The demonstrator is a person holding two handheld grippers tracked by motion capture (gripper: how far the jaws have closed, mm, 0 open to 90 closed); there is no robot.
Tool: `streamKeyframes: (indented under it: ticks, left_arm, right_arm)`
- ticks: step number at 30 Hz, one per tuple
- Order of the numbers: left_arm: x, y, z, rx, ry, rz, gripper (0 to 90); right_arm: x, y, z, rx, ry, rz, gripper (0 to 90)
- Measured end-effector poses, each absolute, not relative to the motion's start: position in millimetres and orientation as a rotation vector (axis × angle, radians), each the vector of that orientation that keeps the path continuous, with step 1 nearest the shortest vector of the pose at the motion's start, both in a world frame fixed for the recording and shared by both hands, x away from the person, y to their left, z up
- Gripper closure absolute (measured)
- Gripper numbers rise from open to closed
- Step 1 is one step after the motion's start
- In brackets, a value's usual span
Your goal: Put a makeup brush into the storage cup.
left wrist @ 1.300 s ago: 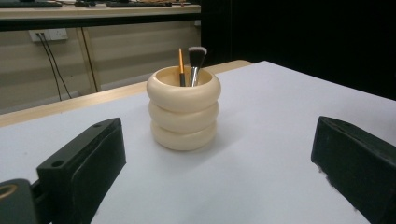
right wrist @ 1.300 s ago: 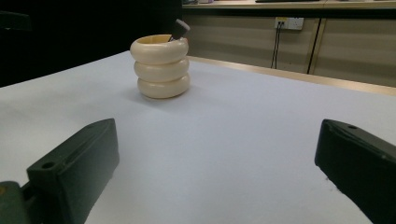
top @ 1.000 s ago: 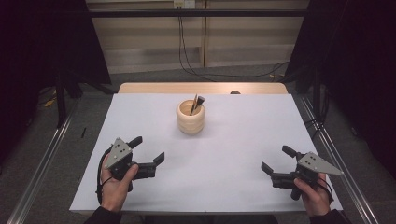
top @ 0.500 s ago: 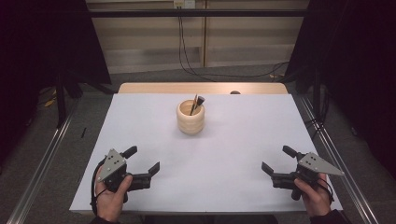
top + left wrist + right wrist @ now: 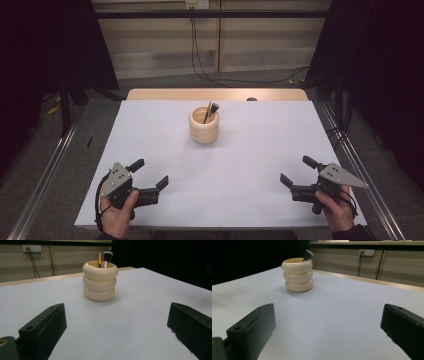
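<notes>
From the high view, a cream ribbed holder (image 5: 204, 125) stands upright on the white desk (image 5: 250, 160), toward its far middle, with a pencil (image 5: 207, 112) and a dark-tipped brush (image 5: 213, 108) leaning inside it. The left gripper (image 5: 149, 175) sits at the near left corner of the desk, held in a hand (image 5: 117, 215), its jaws spread apart and empty. The right gripper (image 5: 298, 171) sits at the near right corner, held in the other hand (image 5: 337, 210), jaws likewise spread and holding nothing. The holder is well apart from both, ahead of them and between their lines.

In the left gripper view, the two black jaws stand wide apart at the bottom corners, with bare desk (image 5: 125, 322) between them. The holder (image 5: 100, 281) stands well ahead, slightly left of centre, with the pencil (image 5: 99, 259) and brush (image 5: 107, 257) rising from its rim.

In the right gripper view, the jaws again stand wide apart over bare desk (image 5: 332, 315). The holder (image 5: 298, 275) is far ahead and to the left, with the brush (image 5: 308, 254) showing at its rim.
</notes>
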State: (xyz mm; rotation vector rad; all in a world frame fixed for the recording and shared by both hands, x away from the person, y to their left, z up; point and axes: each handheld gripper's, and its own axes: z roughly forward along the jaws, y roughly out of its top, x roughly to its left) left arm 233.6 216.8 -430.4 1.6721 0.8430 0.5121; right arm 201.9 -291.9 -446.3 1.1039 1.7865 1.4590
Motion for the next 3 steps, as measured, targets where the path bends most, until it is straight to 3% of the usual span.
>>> streamKeyframes:
  ticks: [3]
  left_arm:
    - [233.0,216.3,-430.2,1.672,0.843,0.516,2.1]
  right_arm:
    - [202.4,-291.9,-446.4,1.099,1.787,1.46,0.0]
